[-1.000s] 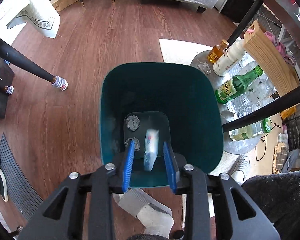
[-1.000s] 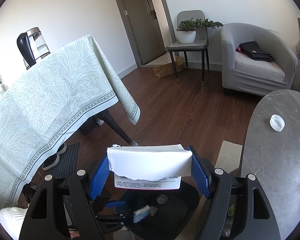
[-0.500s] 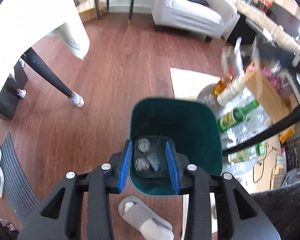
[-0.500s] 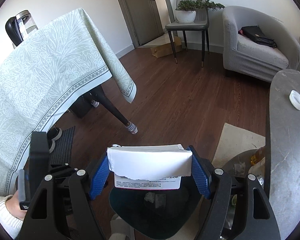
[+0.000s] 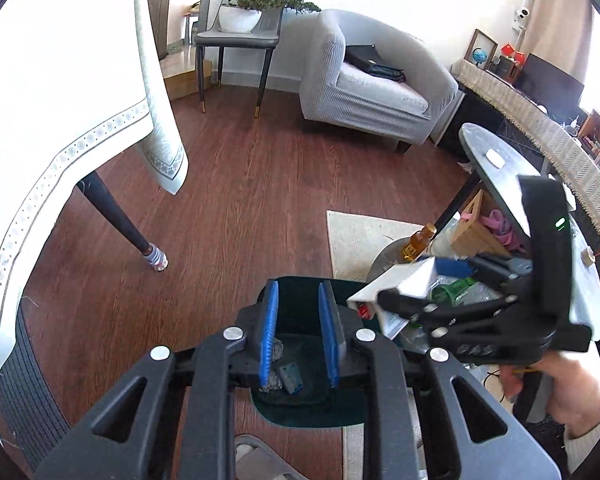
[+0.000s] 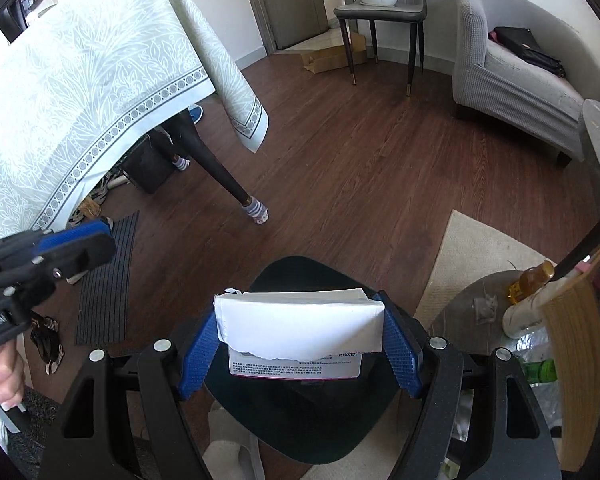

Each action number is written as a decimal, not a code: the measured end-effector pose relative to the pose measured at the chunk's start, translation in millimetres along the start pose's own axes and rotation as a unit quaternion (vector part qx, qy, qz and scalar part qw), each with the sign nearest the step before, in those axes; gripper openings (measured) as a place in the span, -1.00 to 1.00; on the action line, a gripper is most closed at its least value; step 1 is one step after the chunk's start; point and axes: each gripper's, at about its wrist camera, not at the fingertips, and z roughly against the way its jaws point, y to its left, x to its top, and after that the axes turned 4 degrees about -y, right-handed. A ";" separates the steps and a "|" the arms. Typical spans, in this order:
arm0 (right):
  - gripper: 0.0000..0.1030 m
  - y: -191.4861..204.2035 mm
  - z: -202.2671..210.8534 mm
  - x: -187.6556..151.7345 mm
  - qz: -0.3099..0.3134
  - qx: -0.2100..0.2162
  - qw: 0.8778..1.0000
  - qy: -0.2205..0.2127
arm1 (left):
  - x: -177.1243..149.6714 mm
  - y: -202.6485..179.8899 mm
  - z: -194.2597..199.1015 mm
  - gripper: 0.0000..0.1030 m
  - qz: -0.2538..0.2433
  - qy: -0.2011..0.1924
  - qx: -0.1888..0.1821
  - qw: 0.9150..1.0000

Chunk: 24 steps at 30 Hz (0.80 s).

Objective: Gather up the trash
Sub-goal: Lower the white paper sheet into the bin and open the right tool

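Right wrist view: right gripper (image 6: 300,350) pinches a white carton (image 6: 298,326) over the bin (image 6: 300,432) holding scraps; left gripper (image 5: 298,338), spread, carries nothing.

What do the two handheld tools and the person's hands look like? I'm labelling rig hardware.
Both tools, left tool and right tool, have matte black linkage frames, silver pivot bolts and blue ribbed finger pads. The right tool's body shows a small green light. The bare right hand has a pale knit cuff.
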 end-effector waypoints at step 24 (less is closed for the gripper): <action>0.49 -9.1 -33.1 -38.1 0.031 -0.011 0.996 0.083 | 46.8 -40.3 39.7 -0.63 0.019 -0.082 -0.027 0.996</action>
